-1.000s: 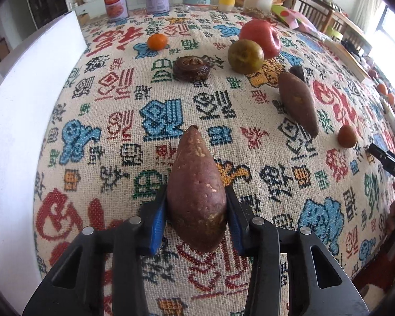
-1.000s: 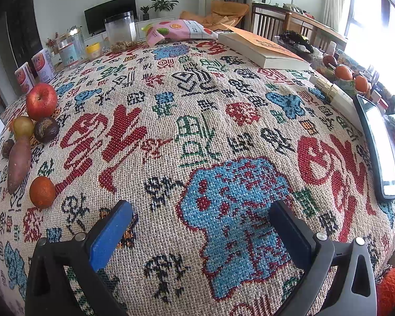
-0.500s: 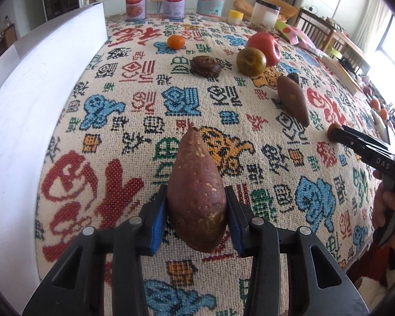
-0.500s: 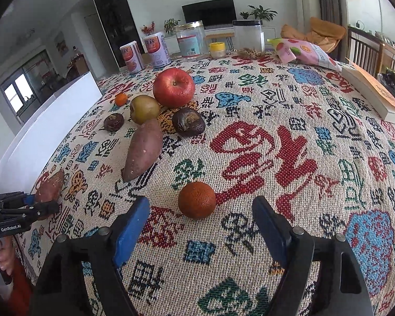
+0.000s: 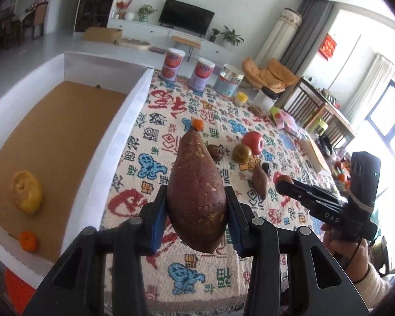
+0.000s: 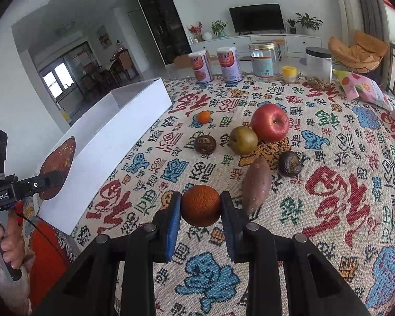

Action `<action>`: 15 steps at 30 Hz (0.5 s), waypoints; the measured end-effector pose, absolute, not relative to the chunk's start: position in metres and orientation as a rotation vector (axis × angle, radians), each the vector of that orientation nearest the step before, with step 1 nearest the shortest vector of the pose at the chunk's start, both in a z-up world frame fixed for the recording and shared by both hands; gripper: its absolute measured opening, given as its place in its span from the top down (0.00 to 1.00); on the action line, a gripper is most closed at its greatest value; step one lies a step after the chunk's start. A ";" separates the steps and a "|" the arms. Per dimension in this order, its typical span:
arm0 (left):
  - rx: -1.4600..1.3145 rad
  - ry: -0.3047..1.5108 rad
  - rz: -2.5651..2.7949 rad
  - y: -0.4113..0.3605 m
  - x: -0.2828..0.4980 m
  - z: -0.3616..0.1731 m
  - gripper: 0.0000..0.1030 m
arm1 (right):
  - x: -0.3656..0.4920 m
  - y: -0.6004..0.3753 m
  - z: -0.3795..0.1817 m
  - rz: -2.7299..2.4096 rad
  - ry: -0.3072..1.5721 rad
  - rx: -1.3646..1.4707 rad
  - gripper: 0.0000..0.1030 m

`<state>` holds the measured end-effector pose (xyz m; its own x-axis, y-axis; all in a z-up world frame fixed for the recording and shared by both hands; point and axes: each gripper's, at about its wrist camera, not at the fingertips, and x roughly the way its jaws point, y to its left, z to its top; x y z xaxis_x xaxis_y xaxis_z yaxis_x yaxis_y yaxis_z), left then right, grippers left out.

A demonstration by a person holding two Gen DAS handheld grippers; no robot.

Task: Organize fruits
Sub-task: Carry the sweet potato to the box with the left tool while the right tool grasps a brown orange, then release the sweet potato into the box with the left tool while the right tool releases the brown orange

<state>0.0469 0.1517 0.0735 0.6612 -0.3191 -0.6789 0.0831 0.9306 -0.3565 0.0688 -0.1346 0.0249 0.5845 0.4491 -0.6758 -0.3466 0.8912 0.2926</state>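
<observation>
My left gripper (image 5: 196, 216) is shut on a large purple sweet potato (image 5: 196, 192), held in the air near the white box (image 5: 113, 142). The box holds a yellow fruit (image 5: 26, 192) and a small orange (image 5: 28, 241). My right gripper (image 6: 200, 217) is shut on a dark orange (image 6: 200, 205) just above the cloth. On the patterned cloth lie a second sweet potato (image 6: 256, 184), a red apple (image 6: 270, 122), a green-brown fruit (image 6: 243, 140), two dark wrinkled fruits (image 6: 204, 144) (image 6: 289, 163) and a small tangerine (image 6: 203, 117).
Two printed cans (image 6: 214, 64), a glass jar (image 6: 263, 60), a black-lidded jar (image 6: 318, 64) and a small yellow pot (image 6: 289, 73) stand at the table's far edge. A pink snack bag (image 6: 363, 88) lies at far right. The box sits along the table's left side.
My left gripper has lifted the sweet potato higher and swung left, so the box's inside shows. My right gripper has moved onto the dark orange and shut on it.
</observation>
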 end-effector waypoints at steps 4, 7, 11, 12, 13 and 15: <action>-0.311 0.815 -0.043 0.219 0.053 0.078 0.59 | 0.089 -0.038 0.062 0.692 0.814 0.142 0.71; -0.329 0.856 0.100 0.266 0.060 0.059 0.59 | 0.104 0.040 0.072 0.825 0.843 0.128 0.71; -0.336 0.913 0.241 0.304 0.064 0.027 0.59 | 0.123 0.134 0.059 0.921 0.932 0.103 0.71; -0.335 0.922 0.261 0.309 0.063 0.022 0.59 | 0.128 0.152 0.053 0.926 0.953 0.089 0.71; -0.339 0.927 0.275 0.313 0.062 0.018 0.59 | 0.131 0.169 0.047 0.926 0.973 0.071 0.71; -0.342 0.930 0.294 0.315 0.058 0.011 0.59 | 0.134 0.194 0.038 0.927 1.000 0.040 0.71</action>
<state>0.0584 0.3152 0.0111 0.5656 0.0991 -0.8187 -0.3896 0.9071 -0.1593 0.1341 0.1937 0.0376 0.2061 0.6822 -0.7016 -0.6478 0.6325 0.4246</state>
